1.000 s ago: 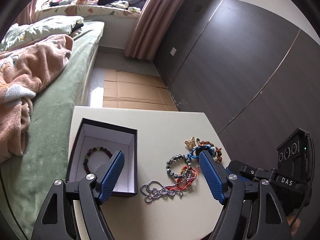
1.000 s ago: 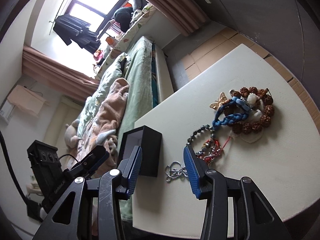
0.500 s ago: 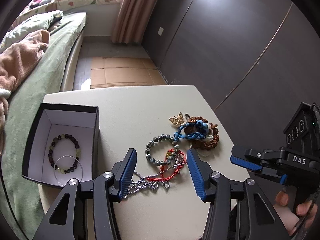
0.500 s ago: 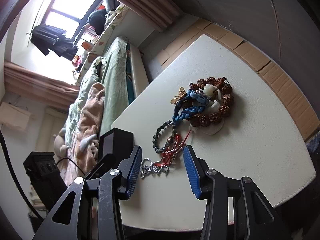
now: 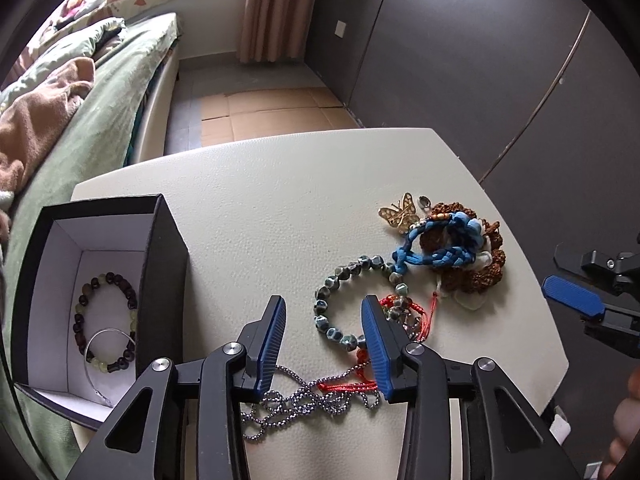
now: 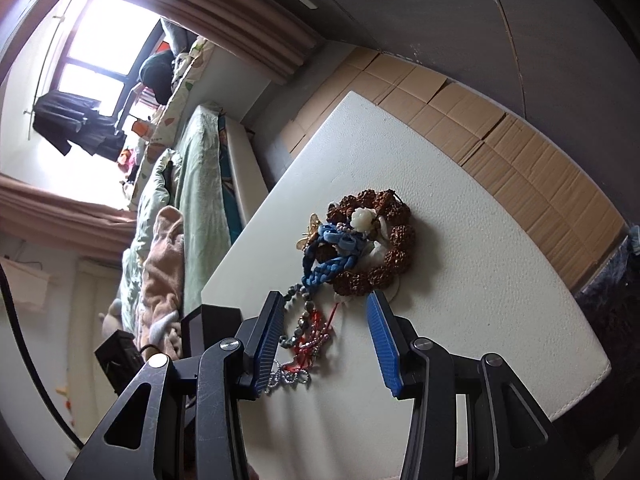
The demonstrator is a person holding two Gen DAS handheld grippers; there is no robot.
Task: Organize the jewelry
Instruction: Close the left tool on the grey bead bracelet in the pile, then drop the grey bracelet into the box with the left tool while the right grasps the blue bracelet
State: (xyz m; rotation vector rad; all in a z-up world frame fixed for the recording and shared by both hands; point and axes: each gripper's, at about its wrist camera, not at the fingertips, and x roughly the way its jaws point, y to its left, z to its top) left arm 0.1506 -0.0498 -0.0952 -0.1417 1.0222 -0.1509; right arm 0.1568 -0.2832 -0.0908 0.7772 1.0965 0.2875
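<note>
A home bedroom, as we read it: low bed under a green blanket (image 5: 116, 92) with a rumpled peach throw (image 5: 40, 116); pinkish-brown pleated curtains (image 5: 272, 8) at a bright window (image 6: 92, 40); dark clothes hung on the window rail (image 6: 68, 124); dark wardrobe panels (image 5: 460, 60); small cream table (image 5: 260, 208)

Left gripper (image 5: 323, 328) is held low over the white table (image 5: 280, 208), jaws just narrowed, partly apart. Between them are seen the silver ball chain (image 5: 296, 402), a red cord (image 5: 348, 385) and part of the grey bead bracelet (image 5: 340, 300); pad contact cannot be told. The black box (image 5: 164, 264) stands open at left, a bead bracelet (image 5: 105, 322) and thin ring inside. Right gripper's blue pad (image 5: 572, 295) is visible at the right edge.
</note>
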